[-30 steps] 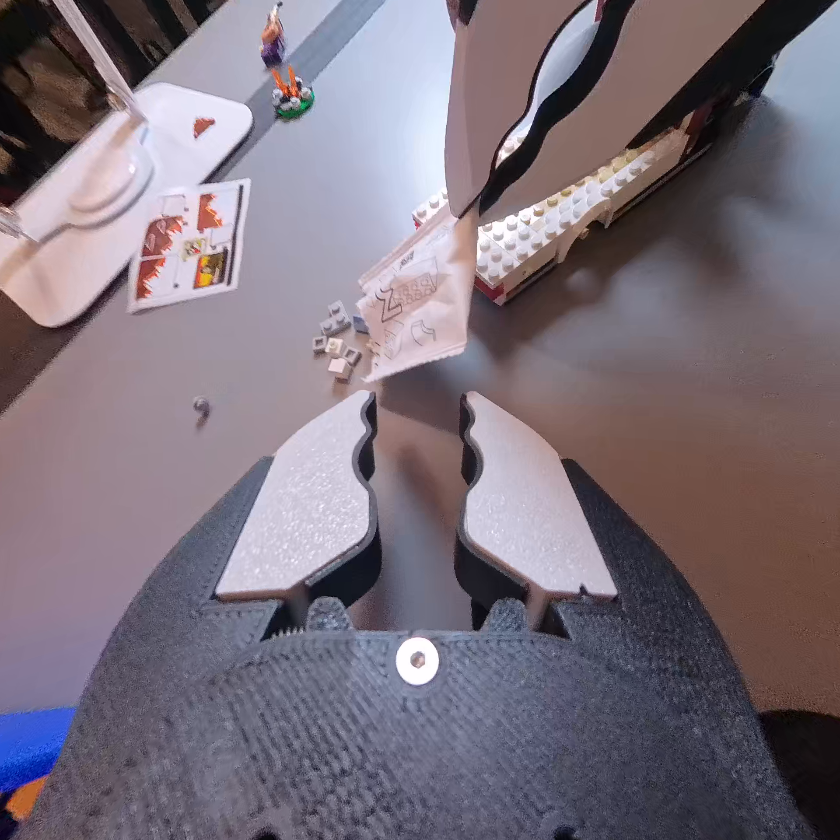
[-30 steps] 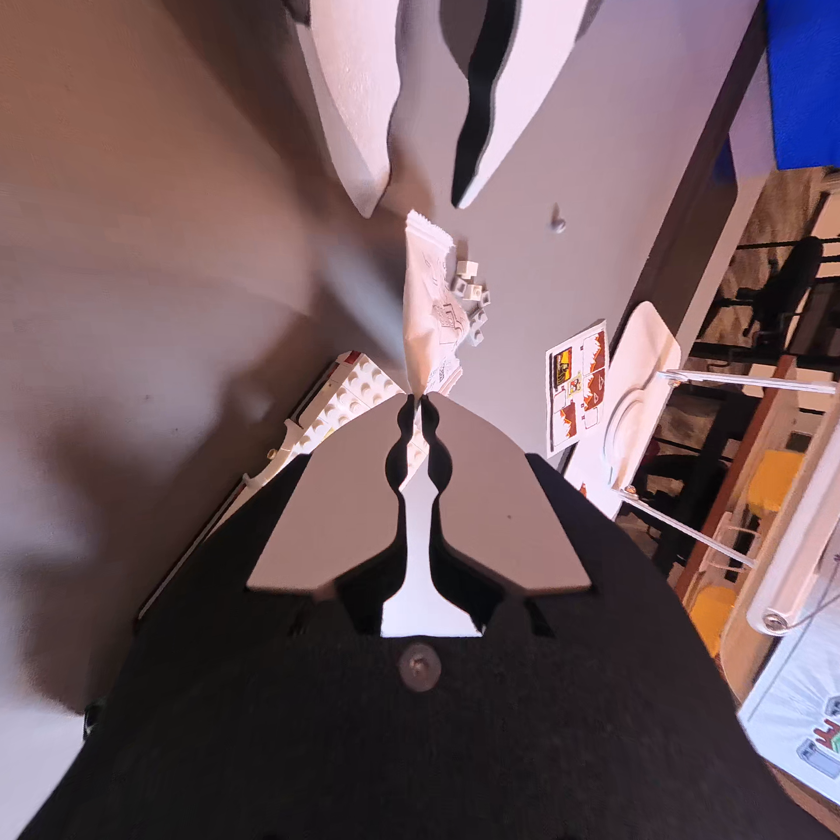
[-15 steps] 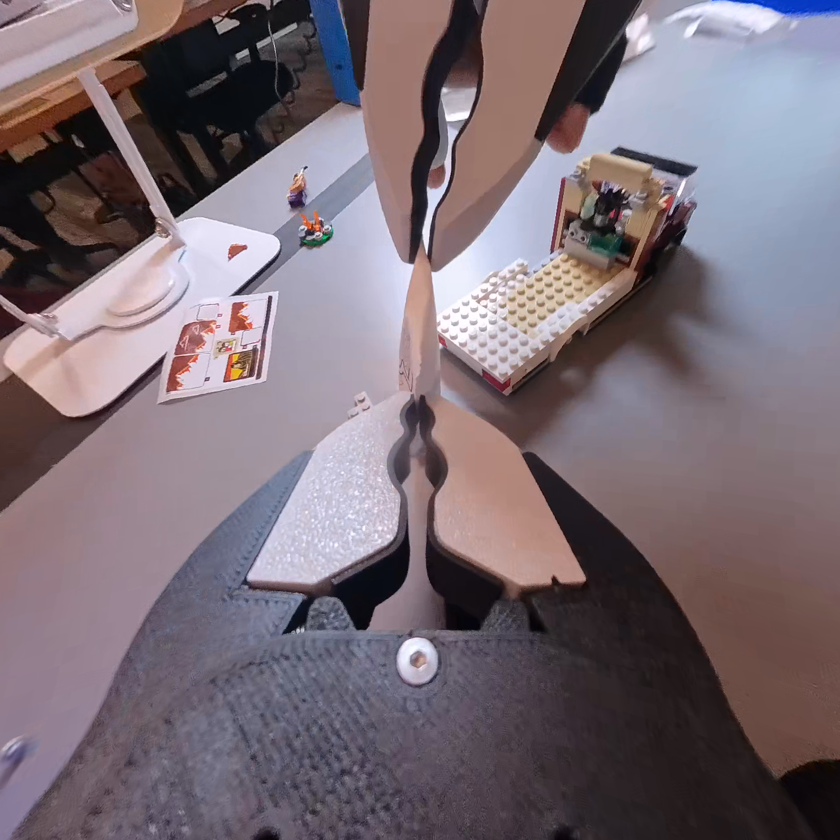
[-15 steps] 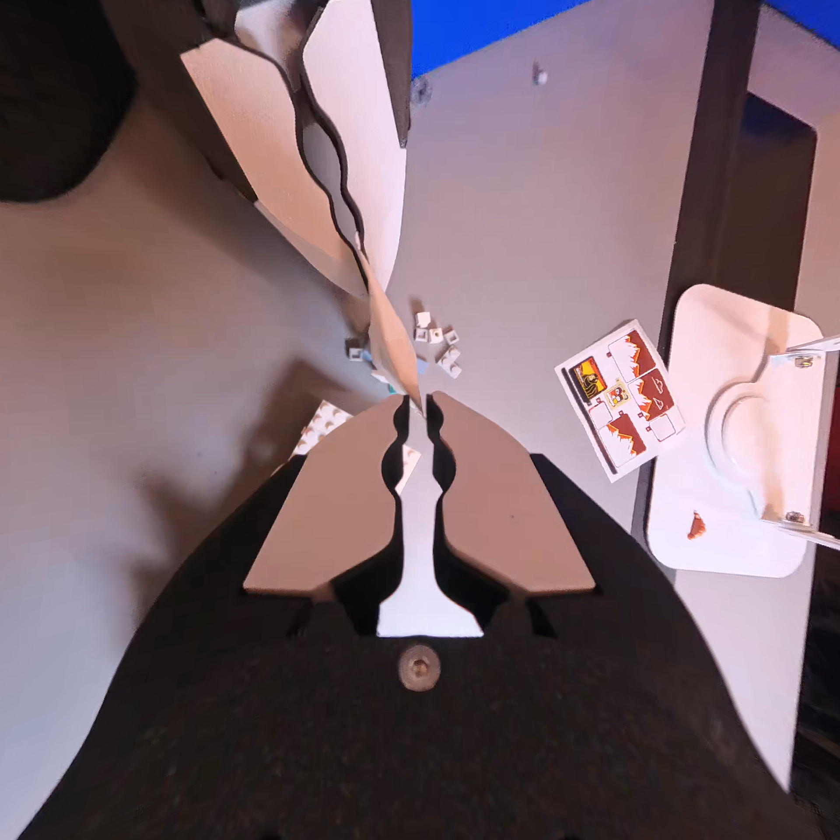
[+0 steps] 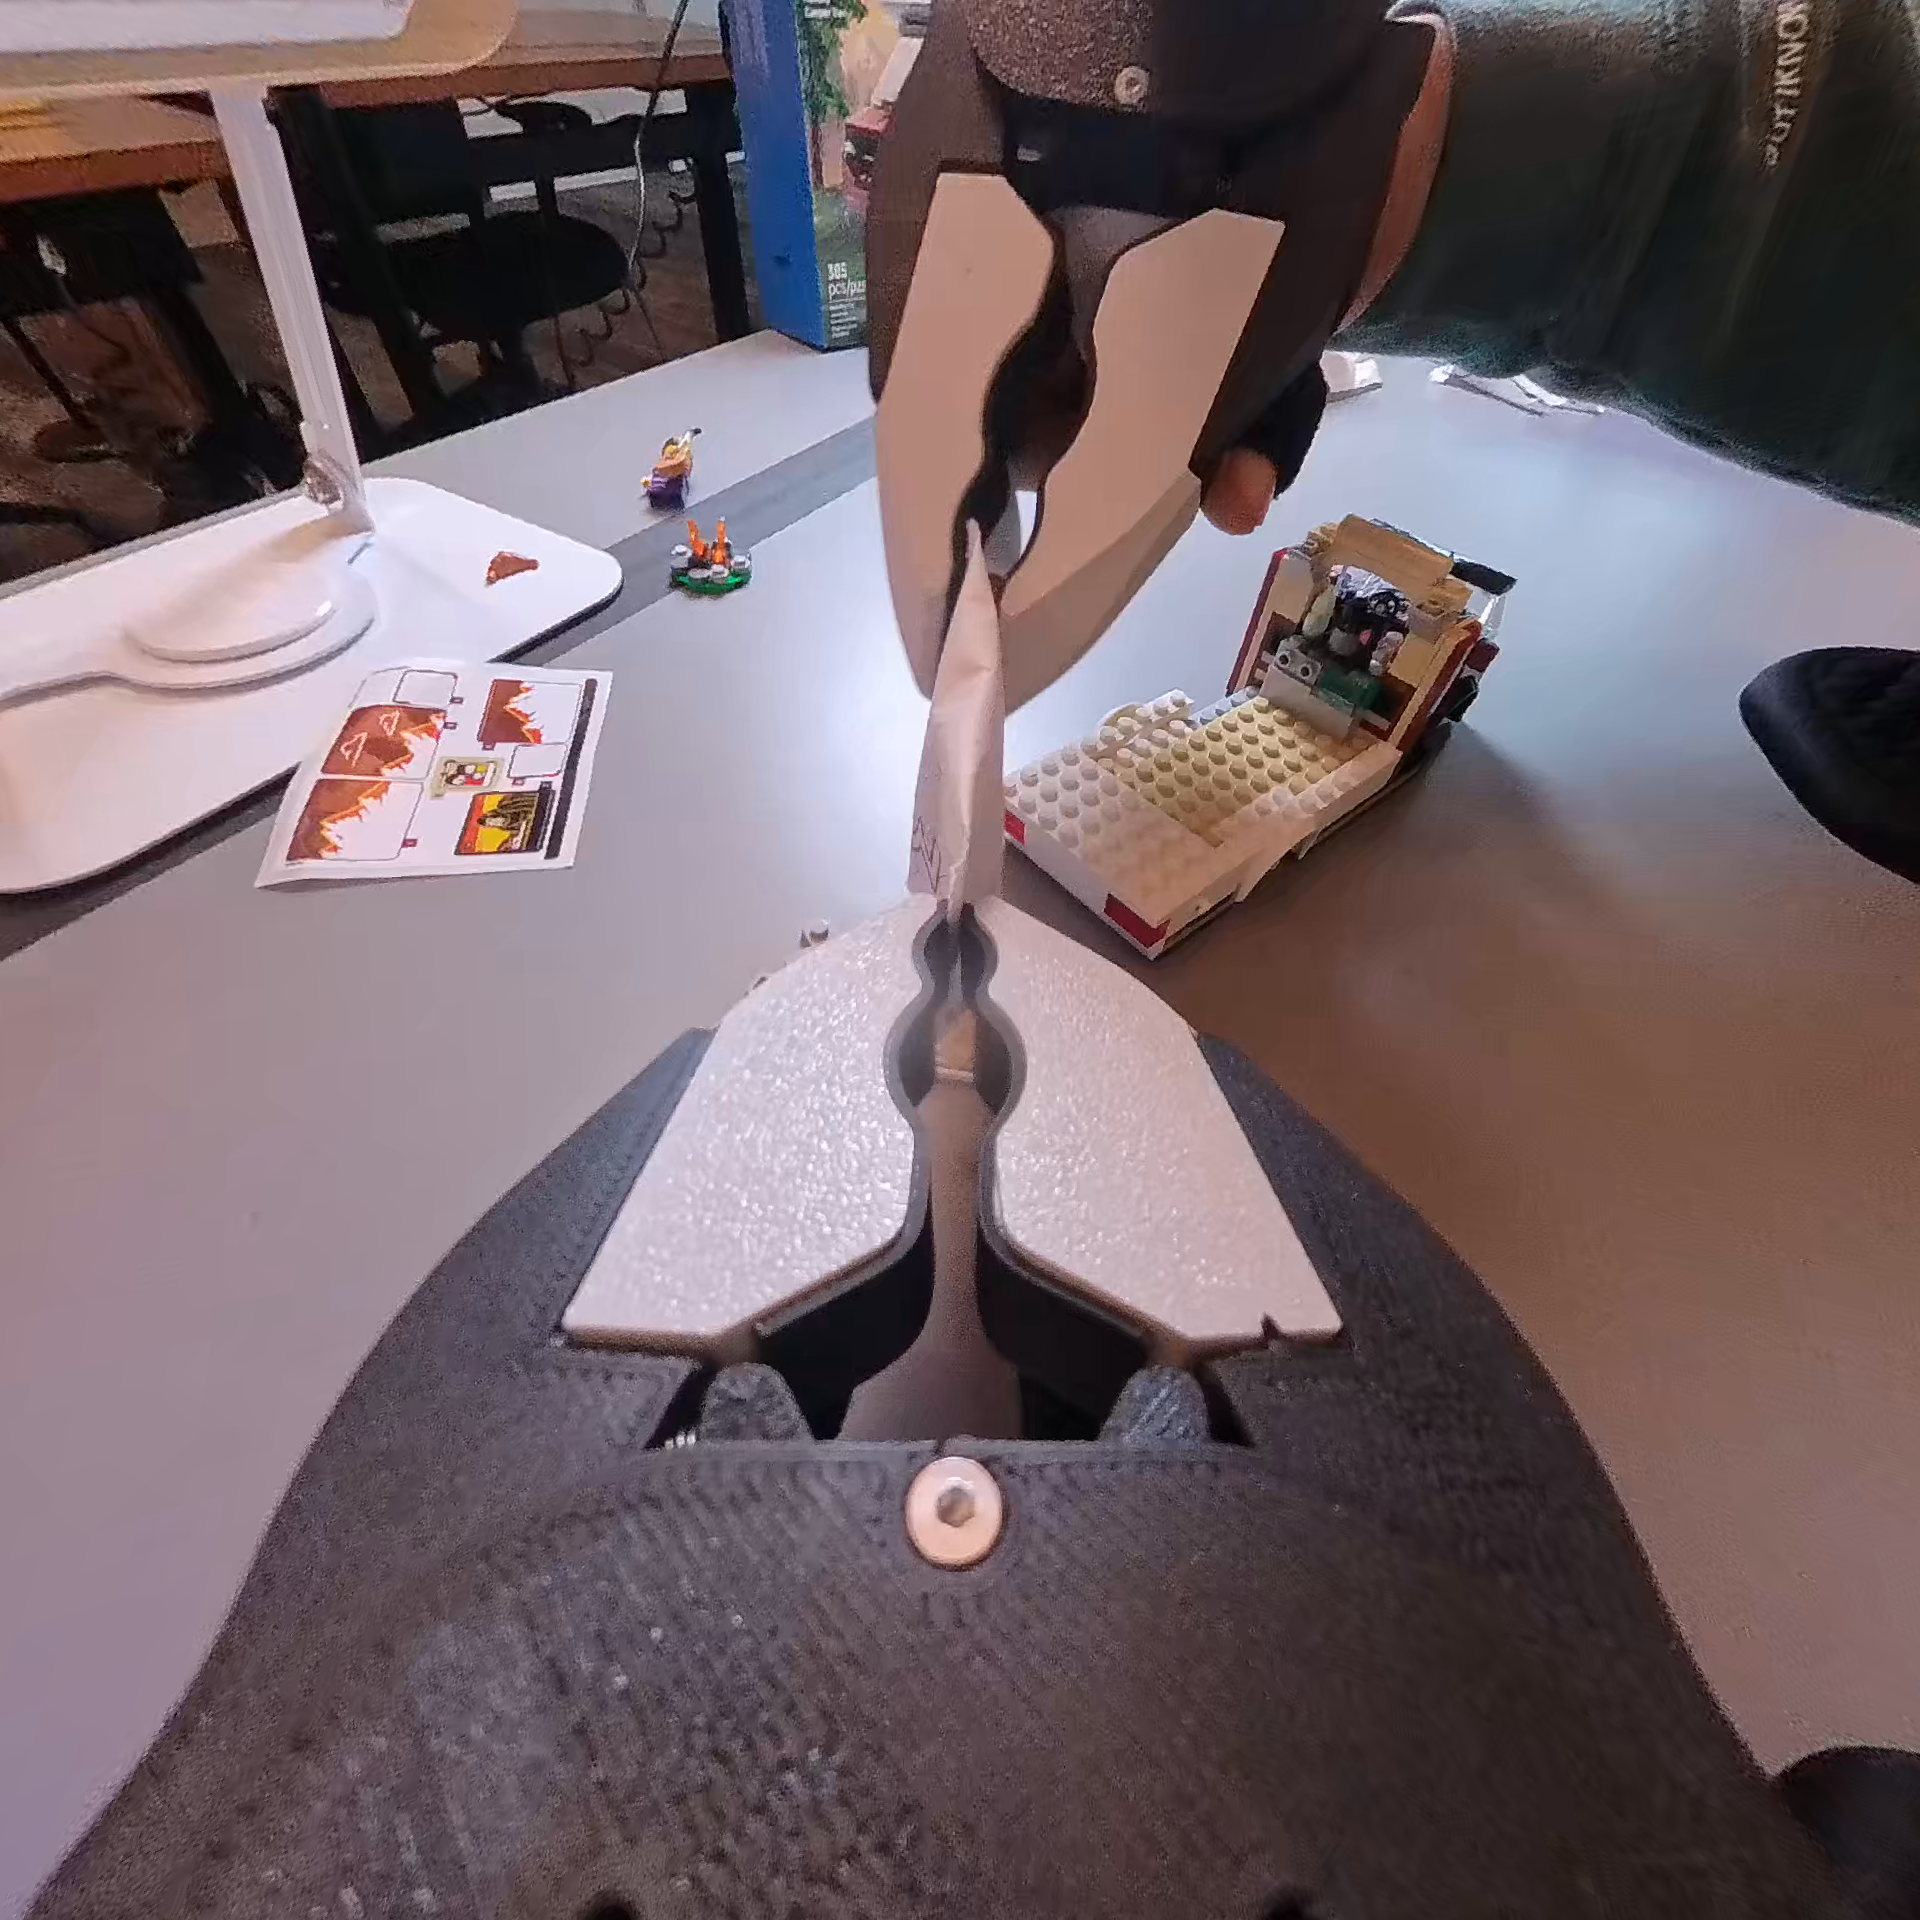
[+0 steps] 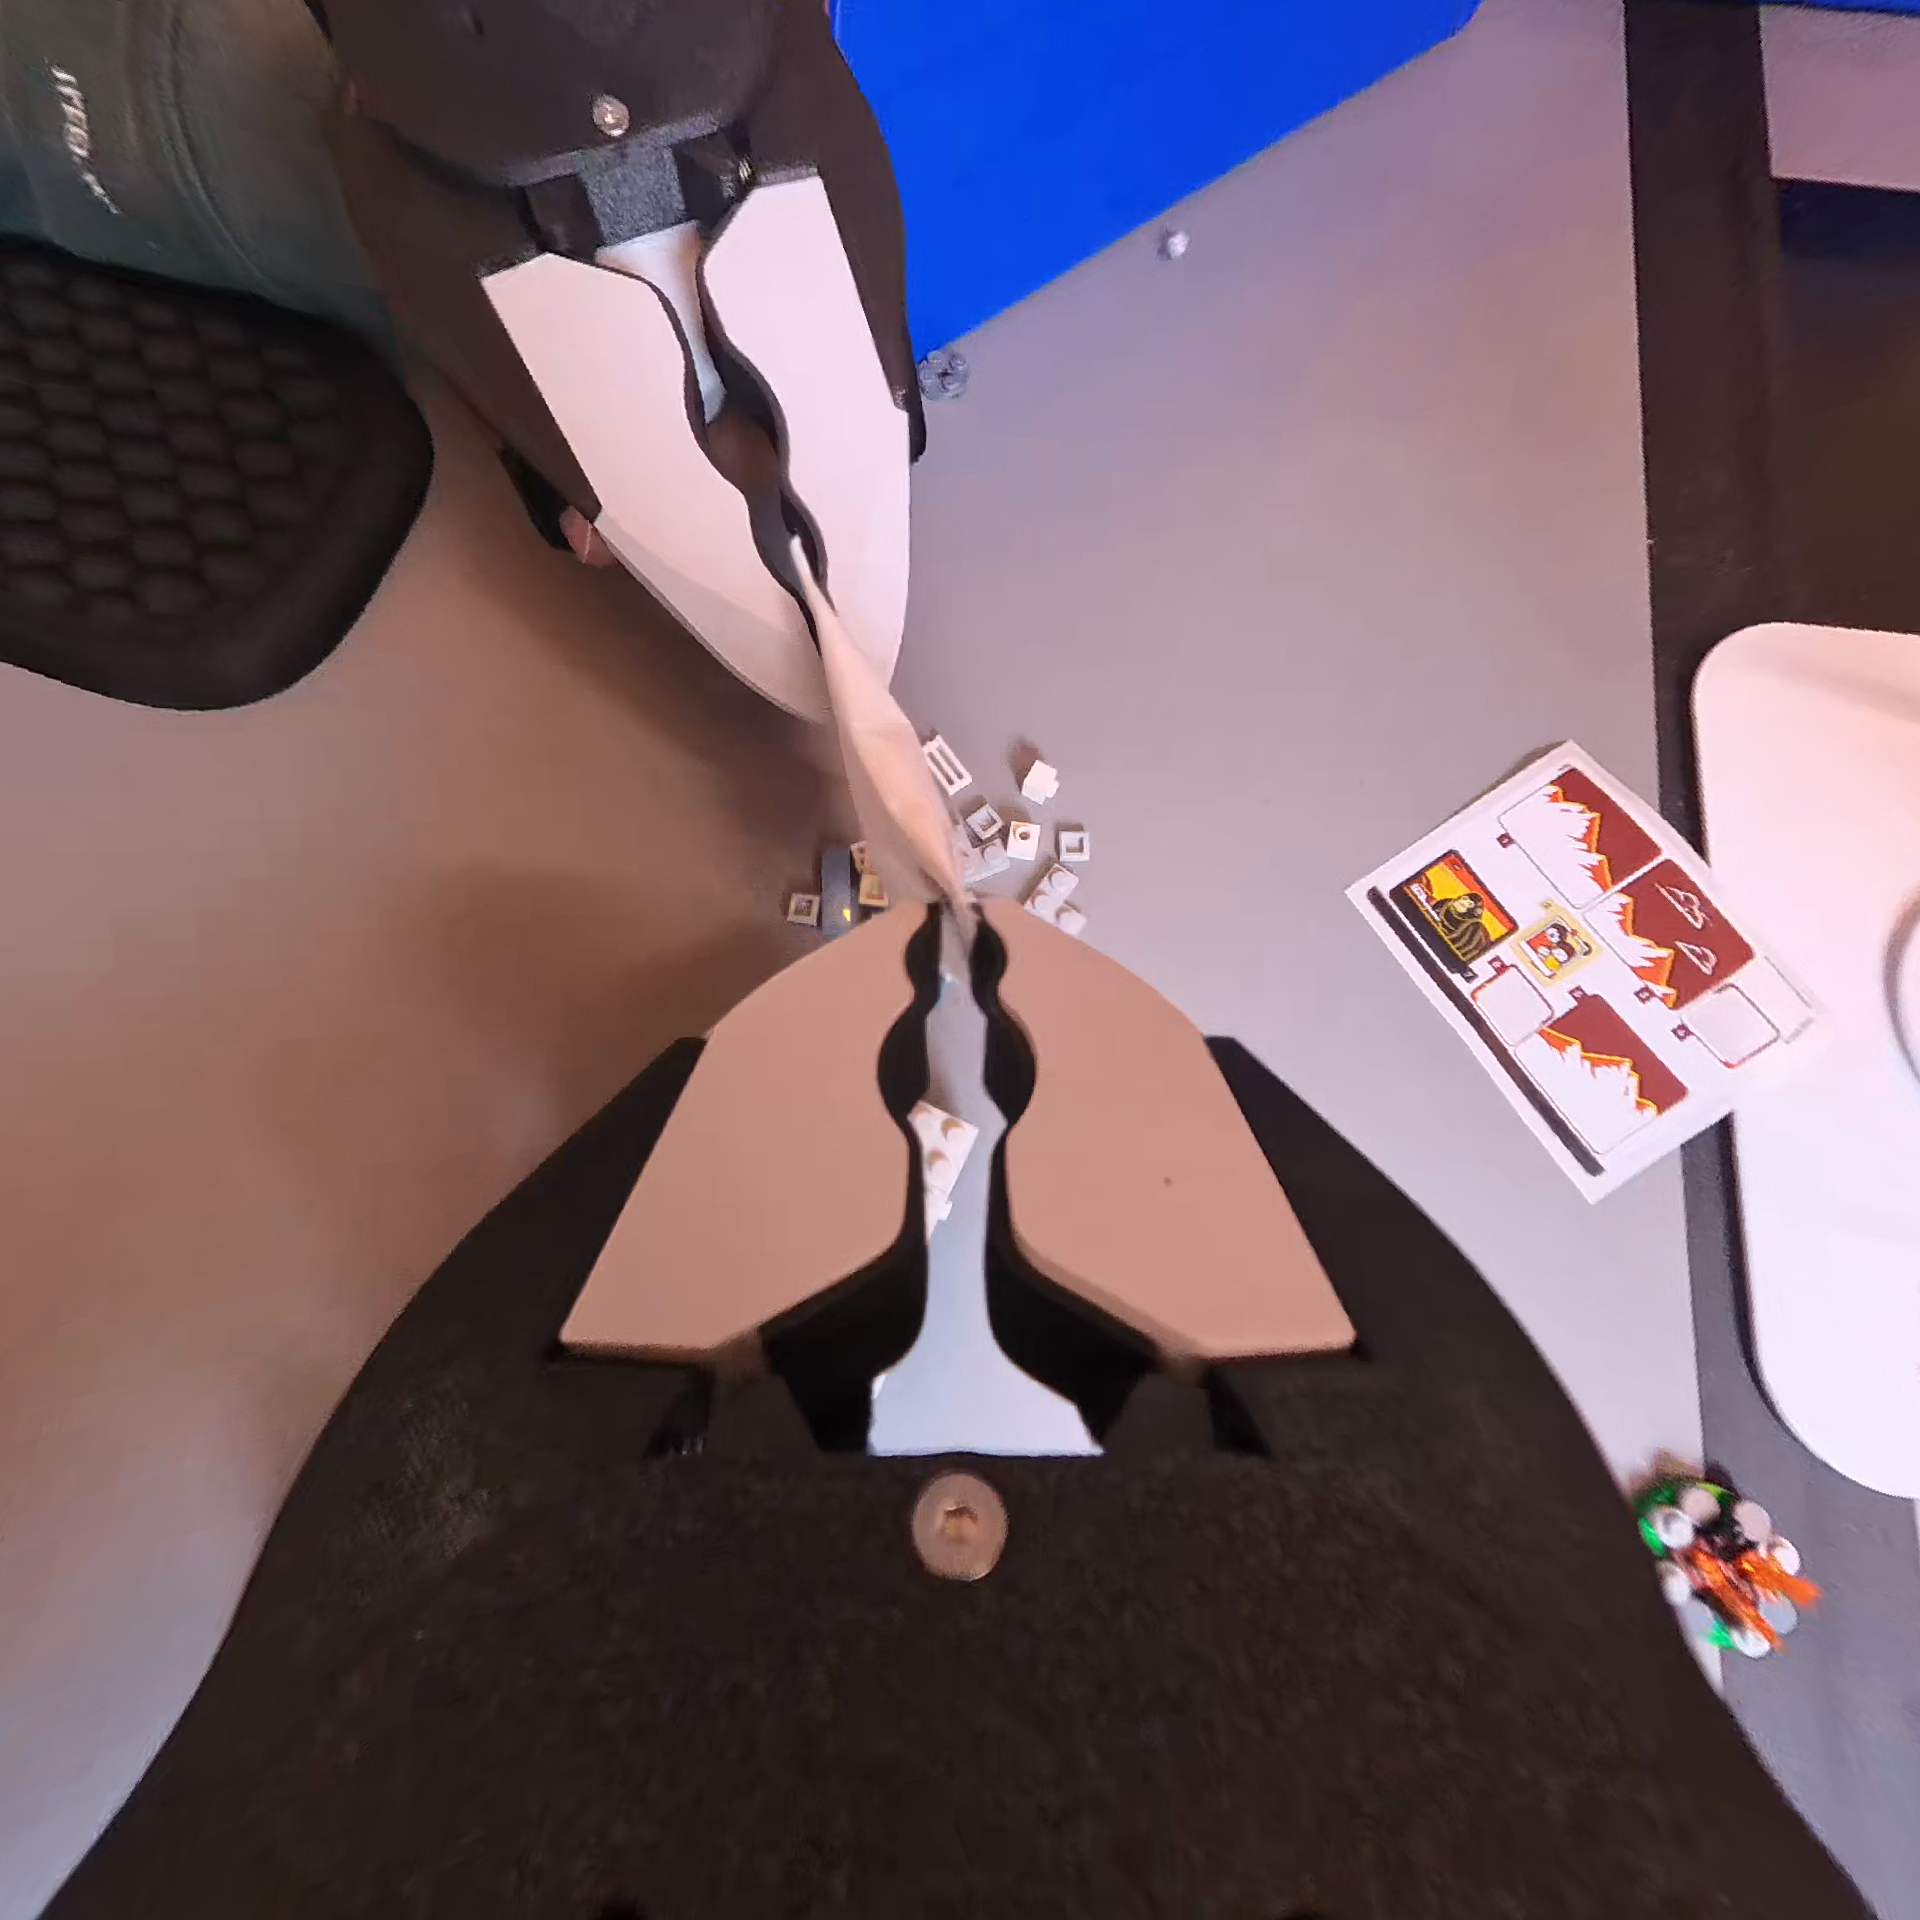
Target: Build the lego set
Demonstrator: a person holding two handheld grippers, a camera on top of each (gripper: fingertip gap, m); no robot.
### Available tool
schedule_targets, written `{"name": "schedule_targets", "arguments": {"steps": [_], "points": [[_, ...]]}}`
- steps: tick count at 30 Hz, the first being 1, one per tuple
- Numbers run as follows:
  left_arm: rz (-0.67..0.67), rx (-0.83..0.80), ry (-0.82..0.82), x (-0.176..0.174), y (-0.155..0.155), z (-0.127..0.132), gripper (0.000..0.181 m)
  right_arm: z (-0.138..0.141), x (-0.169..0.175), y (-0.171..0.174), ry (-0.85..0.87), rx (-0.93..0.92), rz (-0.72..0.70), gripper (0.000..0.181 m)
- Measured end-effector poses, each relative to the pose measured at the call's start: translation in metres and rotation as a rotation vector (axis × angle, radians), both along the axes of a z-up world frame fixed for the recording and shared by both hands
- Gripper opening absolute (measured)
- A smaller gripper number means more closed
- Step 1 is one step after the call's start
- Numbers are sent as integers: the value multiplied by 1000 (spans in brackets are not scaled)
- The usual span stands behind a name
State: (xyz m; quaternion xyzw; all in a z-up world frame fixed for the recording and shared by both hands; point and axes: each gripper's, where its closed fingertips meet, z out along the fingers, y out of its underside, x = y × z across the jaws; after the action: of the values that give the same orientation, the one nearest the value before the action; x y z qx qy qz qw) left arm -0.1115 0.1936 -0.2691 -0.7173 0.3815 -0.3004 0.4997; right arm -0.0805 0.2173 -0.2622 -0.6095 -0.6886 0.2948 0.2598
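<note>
A small white paper bag [image 5: 961, 748] is stretched taut between my two grippers above the grey table. My left gripper [image 5: 956, 916] is shut on its lower end. My right gripper [image 5: 977, 540] comes down from above and is shut on its upper end. In the right wrist view my right gripper [image 6: 961, 920] pinches the bag [image 6: 883, 758], and my left gripper [image 6: 802, 561] holds the far end. Several small white and grey loose pieces [image 6: 1029, 842] lie on the table under the bag. The partly built white and tan car [image 5: 1247, 748] stands to the right.
A sticker sheet [image 5: 436, 769] lies left of the bag, next to a white lamp base [image 5: 208, 644]. A small campfire build [image 5: 710, 561] and a minifigure [image 5: 670, 473] stand farther back. A blue box [image 5: 800, 187] is at the far edge. A black chair [image 6: 156, 468] is beside the table. Left tips to right tips: about 5 centimeters.
My left gripper was open below the hanging bag, then shut on its lower end. Both grippers have since pulled the bag taut, and my left gripper has tilted up.
</note>
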Motion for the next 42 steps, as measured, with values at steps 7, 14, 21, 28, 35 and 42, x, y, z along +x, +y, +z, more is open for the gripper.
{"name": "schedule_targets", "arguments": {"steps": [7, 14, 21, 28, 35, 42], "points": [[6, -14, -13, -2, -1, 2, 7, 7, 2, -5, 30, -130, 21, 1], [-2, -130, -139, -5, -2, 12, 0, 16, 1, 0, 98, -151, -11, 1], [7, -94, -152, -12, -2, 27, 0, 32, 0, -8, 179, -151, 25, 0], [-68, -190, -280, -9, -17, 36, 0, 44, 1, -24, 199, -177, 20, 0], [-188, -239, -440, -5, -42, 57, 0, 47, 5, -58, 185, -170, 22, 31], [-297, -192, -454, 1, -68, 70, 17, 53, 6, -87, 195, -150, 37, 0]]}}
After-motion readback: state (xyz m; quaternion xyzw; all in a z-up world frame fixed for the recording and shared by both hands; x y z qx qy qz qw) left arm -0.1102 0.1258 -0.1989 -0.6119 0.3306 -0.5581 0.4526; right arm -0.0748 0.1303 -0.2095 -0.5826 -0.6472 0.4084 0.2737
